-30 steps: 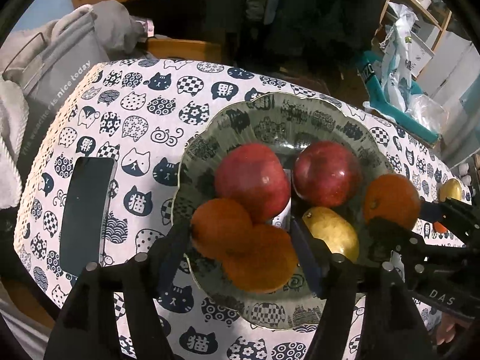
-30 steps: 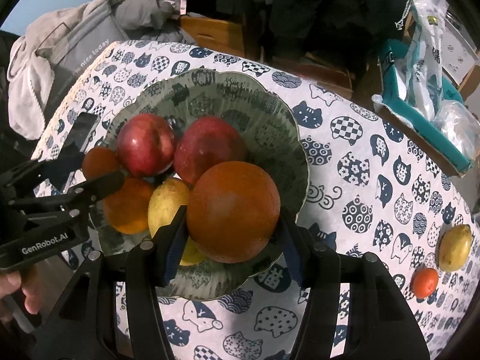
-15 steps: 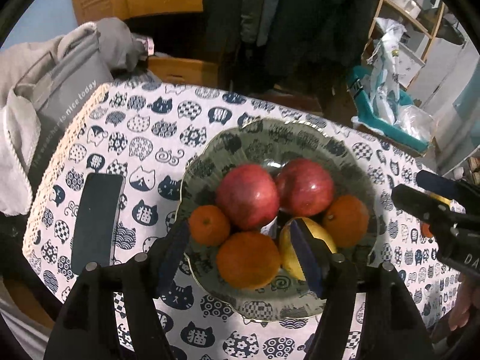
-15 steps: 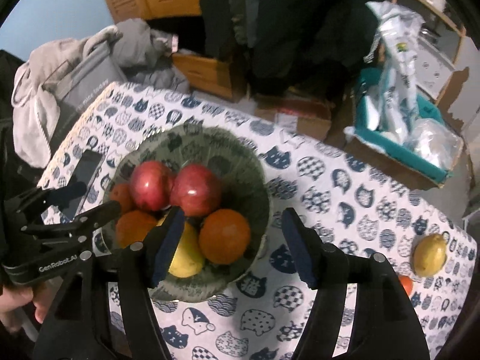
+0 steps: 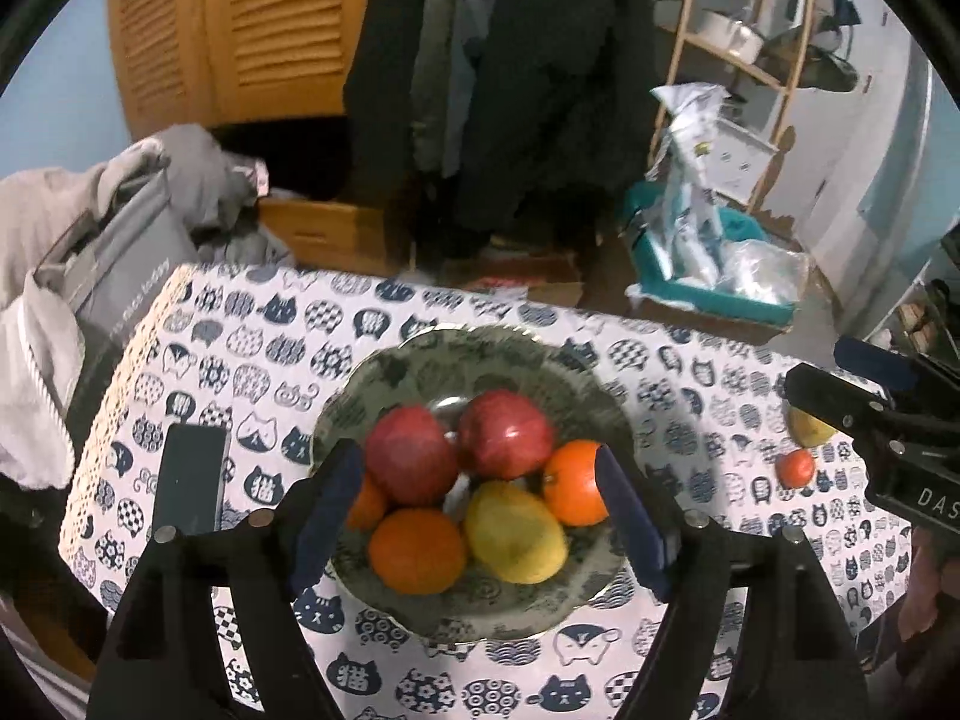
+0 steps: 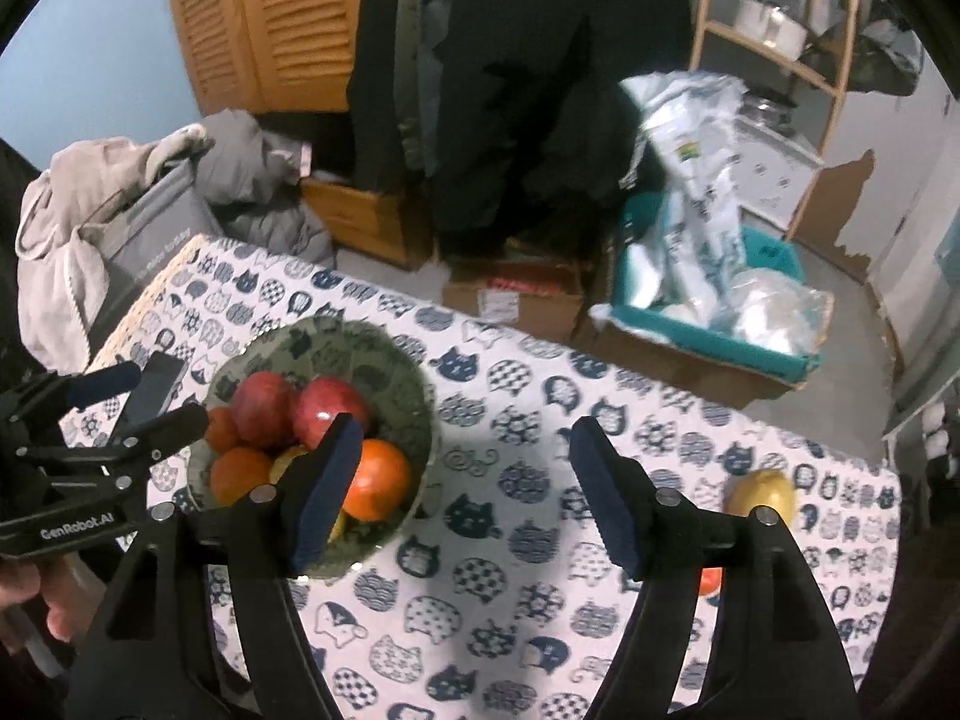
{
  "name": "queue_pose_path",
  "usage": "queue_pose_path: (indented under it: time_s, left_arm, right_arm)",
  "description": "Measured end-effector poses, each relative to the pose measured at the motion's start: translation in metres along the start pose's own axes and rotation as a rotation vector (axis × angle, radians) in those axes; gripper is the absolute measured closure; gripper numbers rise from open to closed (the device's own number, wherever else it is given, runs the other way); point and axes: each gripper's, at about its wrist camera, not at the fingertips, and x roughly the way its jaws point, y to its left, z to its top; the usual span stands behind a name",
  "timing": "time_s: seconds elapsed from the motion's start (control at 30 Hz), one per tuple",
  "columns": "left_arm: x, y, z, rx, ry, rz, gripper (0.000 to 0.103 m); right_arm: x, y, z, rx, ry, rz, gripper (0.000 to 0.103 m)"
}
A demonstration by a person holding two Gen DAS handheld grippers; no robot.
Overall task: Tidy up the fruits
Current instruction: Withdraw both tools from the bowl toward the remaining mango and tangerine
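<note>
Behind right fingers [image 6: 606,501]: tangerine [image 6: 710,581], mostly hidden.

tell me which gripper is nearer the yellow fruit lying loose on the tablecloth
Right. The right gripper hangs open above the cloth between the bowl and the yellow fruit. The left gripper hangs open over the bowl, farther from it.

Pale blue walls [image 6: 90,48] meet orange-brown louvred wooden doors [image 6: 264,18]. Dark coats [image 6: 510,78] hang beside them. A light wooden shelf rack [image 6: 780,60] stands at right, above a teal plastic crate [image 6: 774,252] on the grey floor [image 6: 840,372]. Light is dim.
</note>
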Motion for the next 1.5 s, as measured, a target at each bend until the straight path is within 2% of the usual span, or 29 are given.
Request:
queue_pose_path:
  time_s: [0.37,0.47,0.77,1.17,1.5]
  left_arm:
    - [-0.034,-0.029,0.008,0.037,-0.074,-0.036,0.022]
    - [-0.044,-0.035,0.010,0.044,-0.098,-0.040,0.016]
    - [-0.067,-0.060,0.015,0.088,-0.153,-0.053,0.015]
    - [-0.078,-0.096,0.023,0.135,-0.186,-0.081,0.007]
    - [-0.067,-0.132,0.027,0.182,-0.170,-0.087,0.007]
  right_arm:
    - [-0.056,-0.030,-0.008,0.039,-0.092,-0.044,0.023]
    - [-0.069,-0.037,-0.011,0.046,-0.113,-0.052,0.021]
    - [-0.102,-0.059,-0.021,0.057,-0.162,-0.090,0.018]
    - [-0.116,-0.110,-0.038,0.115,-0.163,-0.163,0.017]
    - [-0.123,-0.157,-0.057,0.185,-0.146,-0.232,0.017]
